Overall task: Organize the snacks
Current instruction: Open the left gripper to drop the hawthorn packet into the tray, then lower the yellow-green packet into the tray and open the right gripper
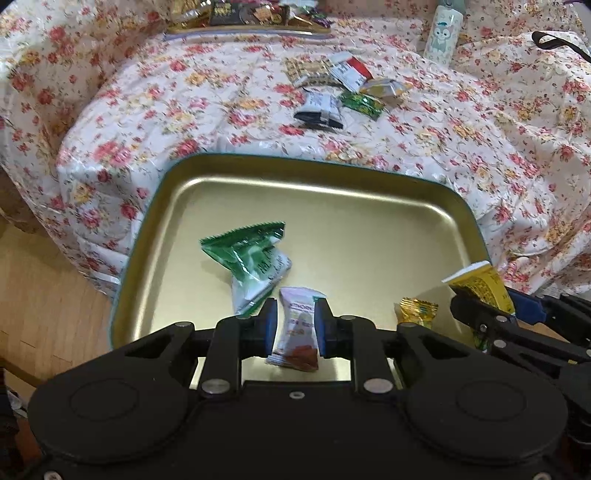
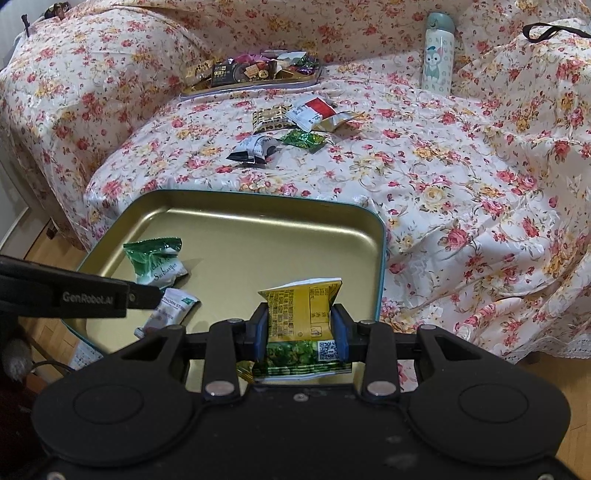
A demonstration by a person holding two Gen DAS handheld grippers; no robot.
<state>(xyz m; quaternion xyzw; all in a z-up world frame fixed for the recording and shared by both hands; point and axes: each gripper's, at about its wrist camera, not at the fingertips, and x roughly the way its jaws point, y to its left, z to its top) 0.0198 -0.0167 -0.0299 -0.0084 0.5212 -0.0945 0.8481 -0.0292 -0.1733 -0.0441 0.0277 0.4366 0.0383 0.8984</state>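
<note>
A gold tray [image 1: 332,192] [image 2: 236,221] with a teal rim lies at the near edge of the flowered cloth. My left gripper [image 1: 295,325] hangs over its near side, shut on a white-and-orange snack packet [image 1: 297,328] [image 2: 173,308]. My right gripper [image 2: 300,326] [image 1: 480,306] is shut on a yellow-and-green snack packet [image 2: 301,314] [image 1: 480,286] above the tray's near right corner. In the tray lie a green-and-white packet [image 1: 255,262] [image 2: 157,260] and a small gold candy [image 1: 417,312].
Several loose snack packets [image 1: 332,92] [image 2: 291,129] lie in a cluster on the cloth beyond the tray. A second tray [image 2: 251,74] heaped with sweets sits at the back. A white cartoon bottle [image 2: 437,55] [image 1: 441,33] stands at the back right. Wooden floor [image 1: 37,295] shows at left.
</note>
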